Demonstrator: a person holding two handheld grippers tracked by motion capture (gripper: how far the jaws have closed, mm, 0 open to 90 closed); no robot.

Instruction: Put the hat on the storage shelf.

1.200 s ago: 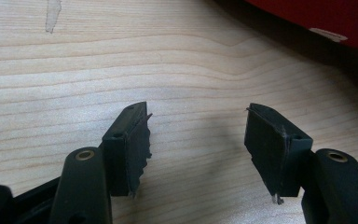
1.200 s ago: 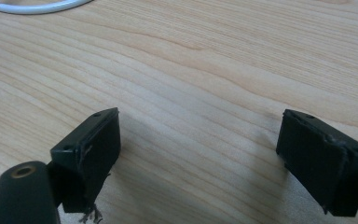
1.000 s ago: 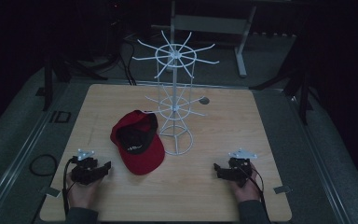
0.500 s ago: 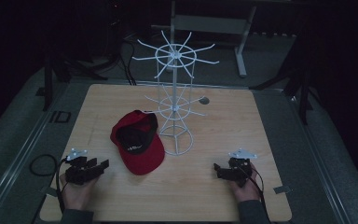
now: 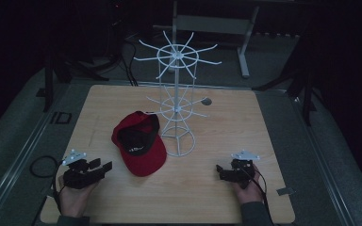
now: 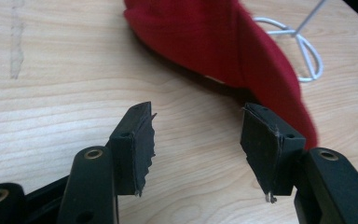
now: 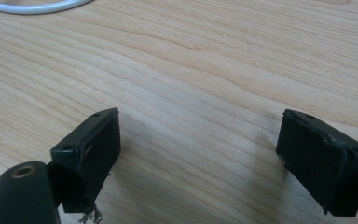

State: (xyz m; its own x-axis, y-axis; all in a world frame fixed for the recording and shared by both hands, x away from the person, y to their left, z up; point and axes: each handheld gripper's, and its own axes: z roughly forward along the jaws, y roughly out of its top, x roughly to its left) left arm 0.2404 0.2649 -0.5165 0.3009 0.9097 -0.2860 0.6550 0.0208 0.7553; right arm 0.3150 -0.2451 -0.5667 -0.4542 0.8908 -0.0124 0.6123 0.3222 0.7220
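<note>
Clearly, the red cap (image 5: 139, 148) is made of soft cloth, with a dark inner side turned up and a broad red brim. It lies flat on the wooden bench (image 5: 207, 188). Its long axis runs from the crown, at the far side, to the brim, at the near side, and the brim points toward the person, a little to the person's right.

Seen from the left hand-held gripper (image 5: 98, 168), the cap is ahead and to the right, near but apart from it. In the left gripper view the jaws stand apart, with bare wood between them, and the cap's red edge (image 6: 242, 51) passes just behind the right jaw; I cannot tell if it touches there.

Seen from the right hand-held gripper (image 5: 222, 172), the cap is well apart to the left. Its jaws are also wide apart over bare wood in the right gripper view.

Beyond the cap, the white wire rack (image 5: 176, 101) stands upright, and its round base is just beside the cap's right side.
</note>
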